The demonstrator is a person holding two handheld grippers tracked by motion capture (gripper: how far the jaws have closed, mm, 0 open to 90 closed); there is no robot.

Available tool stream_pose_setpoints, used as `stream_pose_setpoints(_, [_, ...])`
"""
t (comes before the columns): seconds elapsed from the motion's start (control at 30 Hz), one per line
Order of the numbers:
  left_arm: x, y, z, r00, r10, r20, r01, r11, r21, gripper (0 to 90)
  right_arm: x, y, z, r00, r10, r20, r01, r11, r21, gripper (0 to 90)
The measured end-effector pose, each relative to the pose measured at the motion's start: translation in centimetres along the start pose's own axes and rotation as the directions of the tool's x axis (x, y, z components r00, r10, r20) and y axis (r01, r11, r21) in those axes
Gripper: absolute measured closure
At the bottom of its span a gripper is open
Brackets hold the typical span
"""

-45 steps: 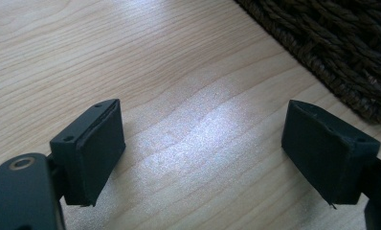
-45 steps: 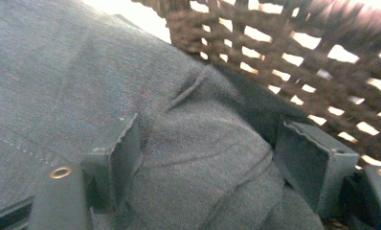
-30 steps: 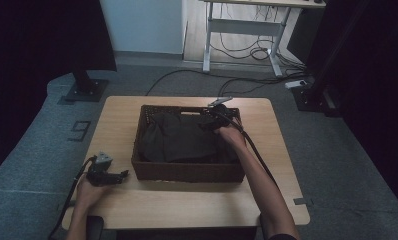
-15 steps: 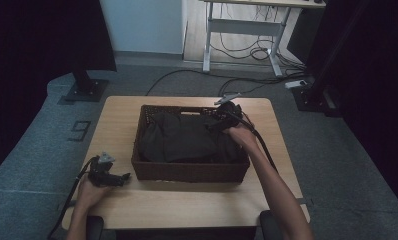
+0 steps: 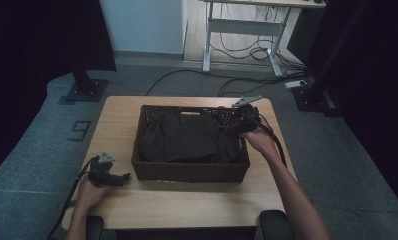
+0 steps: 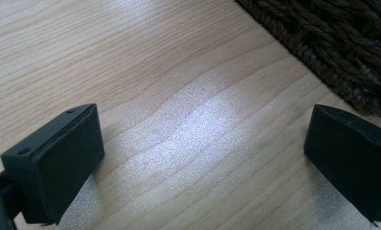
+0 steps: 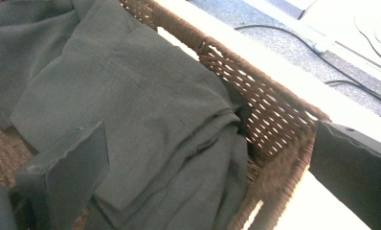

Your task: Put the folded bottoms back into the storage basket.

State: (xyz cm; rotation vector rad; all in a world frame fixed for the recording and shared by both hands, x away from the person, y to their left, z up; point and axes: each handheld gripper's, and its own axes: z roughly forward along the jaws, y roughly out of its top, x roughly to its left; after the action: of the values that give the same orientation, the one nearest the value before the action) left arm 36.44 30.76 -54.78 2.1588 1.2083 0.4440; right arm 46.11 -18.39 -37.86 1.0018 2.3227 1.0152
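Note:
A dark wicker basket stands in the middle of the wooden table and holds a folded dark garment. My right gripper hovers over the basket's far right corner. Its jaws have just been opening and now stand open. In the right gripper view the garment and the basket wall lie below the right gripper, and nothing is gripped. My left gripper rests on the table at the front left. Its jaws also just opened, and the left gripper has bare wood between them, with the basket beside it.
Bare tabletop runs in front of the basket and to both sides. On the floor behind stand a desk frame with loose cables and a black stand base at the left. Two dark armrests sit below the table's front edge.
My right hand has lifted out of the basket and drawn back to the right, toward its far right corner. The garment stays in the basket. The left hand has kept still.

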Motion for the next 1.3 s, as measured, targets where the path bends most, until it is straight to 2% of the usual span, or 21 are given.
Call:
stream_pose_setpoints(0.4, [0.0,0.0,0.0,1.0,-0.002,-0.001,0.002,1.0,0.0,0.0,-1.9,-3.1,-4.7,0.9977,0.06,0.033,-0.059,0.9979,-0.027,0.0])
stream_pose_setpoints(0.8, [-0.1,0.0,0.0,1.0,-0.002,-0.001,0.002,1.0,-0.001,0.0,-2.7,-7.6,-7.2,0.9918,0.114,0.059,-0.113,0.9935,-0.014,0.0])
stream_pose_setpoints(1.03, [-0.1,0.0,0.0,1.0,-0.001,-0.001,0.001,1.0,-0.001,0.0,-2.8,-11.1,-7.3,0.9824,0.148,0.114,-0.145,0.9889,-0.03,0.0])
stream_pose_setpoints(1.17, [-0.1,-0.1,0.0,1.0,0.0,-0.001,0.0,1.0,-0.001,0.0,-2.7,-13.0,-6.3,0.9785,0.169,0.119,-0.167,0.9856,-0.024,0.0])
stream_pose_setpoints(1.3, [-0.2,-0.1,0.0,1.0,0.002,0.0,-0.002,1.0,-0.001,0.0,-2.7,-15.3,-4.9,0.9686,0.203,0.144,-0.203,0.9791,-0.011,0.0])
